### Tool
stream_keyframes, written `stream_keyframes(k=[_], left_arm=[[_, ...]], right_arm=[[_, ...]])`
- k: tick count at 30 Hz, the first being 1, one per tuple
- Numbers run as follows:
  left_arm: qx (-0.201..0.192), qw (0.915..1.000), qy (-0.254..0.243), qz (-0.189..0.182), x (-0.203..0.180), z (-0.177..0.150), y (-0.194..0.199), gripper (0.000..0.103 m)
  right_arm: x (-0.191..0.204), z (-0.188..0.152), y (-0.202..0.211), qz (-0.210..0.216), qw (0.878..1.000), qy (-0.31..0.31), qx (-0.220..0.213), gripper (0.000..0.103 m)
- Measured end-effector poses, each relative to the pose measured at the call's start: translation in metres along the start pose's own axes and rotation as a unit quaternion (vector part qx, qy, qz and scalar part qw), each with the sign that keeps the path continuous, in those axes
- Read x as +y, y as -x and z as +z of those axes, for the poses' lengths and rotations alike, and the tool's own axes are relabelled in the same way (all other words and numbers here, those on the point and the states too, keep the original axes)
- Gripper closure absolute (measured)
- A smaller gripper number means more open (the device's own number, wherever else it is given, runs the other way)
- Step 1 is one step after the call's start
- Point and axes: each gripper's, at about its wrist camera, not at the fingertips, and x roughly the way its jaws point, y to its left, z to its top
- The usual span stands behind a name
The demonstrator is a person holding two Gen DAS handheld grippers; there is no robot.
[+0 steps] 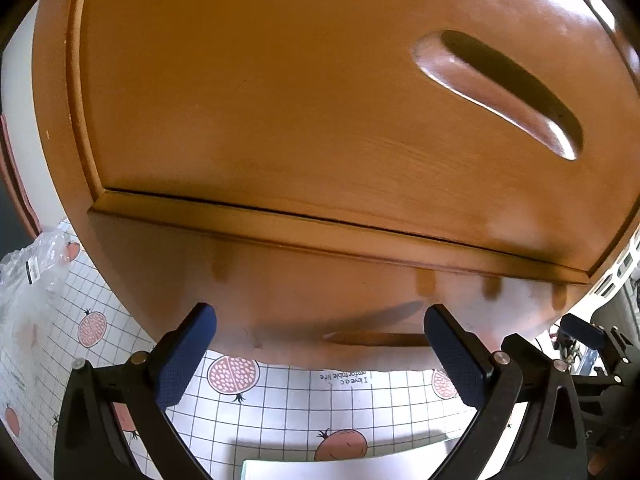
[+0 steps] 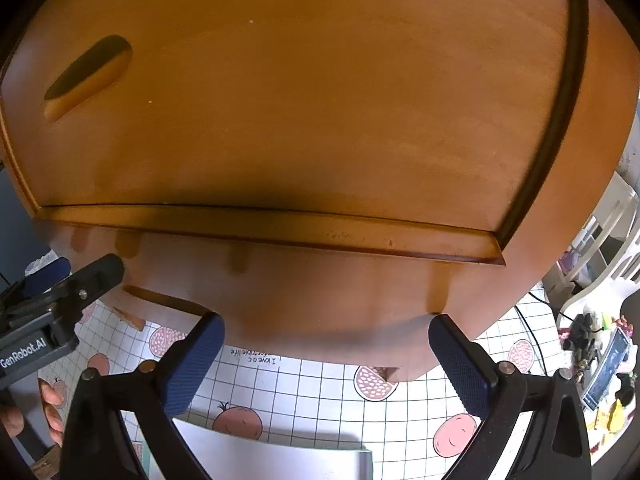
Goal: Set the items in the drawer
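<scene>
A brown wooden drawer front point(image 1: 280, 100) fills the left wrist view, shut, with a carved recessed handle point(image 1: 504, 88) at its upper right. The right wrist view shows the same drawer front point(image 2: 320, 100) with the handle point(image 2: 88, 76) at upper left. My left gripper point(image 1: 320, 344) stands open close before the cabinet's lower panel, nothing between its blue pads. My right gripper point(image 2: 326, 354) is open too, likewise empty. The left gripper's body point(image 2: 48, 312) shows at the left of the right wrist view. A flat white item point(image 2: 276, 460) lies on the tablecloth below the right gripper.
The cabinet stands on a white grid tablecloth with pomegranate prints point(image 1: 304, 408). A crinkled clear plastic bag point(image 1: 32, 276) lies at the left. A white shelf unit point(image 2: 600, 232) and small clutter with a phone point(image 2: 608, 368) sit at the right. A hand point(image 2: 48, 408) holds the left gripper.
</scene>
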Motion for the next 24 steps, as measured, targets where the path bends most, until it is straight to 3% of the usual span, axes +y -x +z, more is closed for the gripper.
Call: stream_keyframes(k=[11, 19, 24], left_arm=[[-0.004, 1.0000, -0.004, -0.004, -0.006, -0.034, 0.045, 0.000], [-0.011, 0.9999, 0.000, 0.007, -0.004, -0.047, 0.062, 0.000], [-0.007, 0.9997, 0.003, 0.022, -0.003, -0.085, 0.085, 0.000]], right_arm=[[0.005, -0.013, 0.024, 0.013, 1.000, 0.008, -0.012, 0.000], [-0.004, -0.048, 0.047, 0.017, 1.000, 0.002, -0.003, 0.000], [0.000, -0.071, 0.070, 0.019, 1.000, -0.004, 0.005, 0.000]])
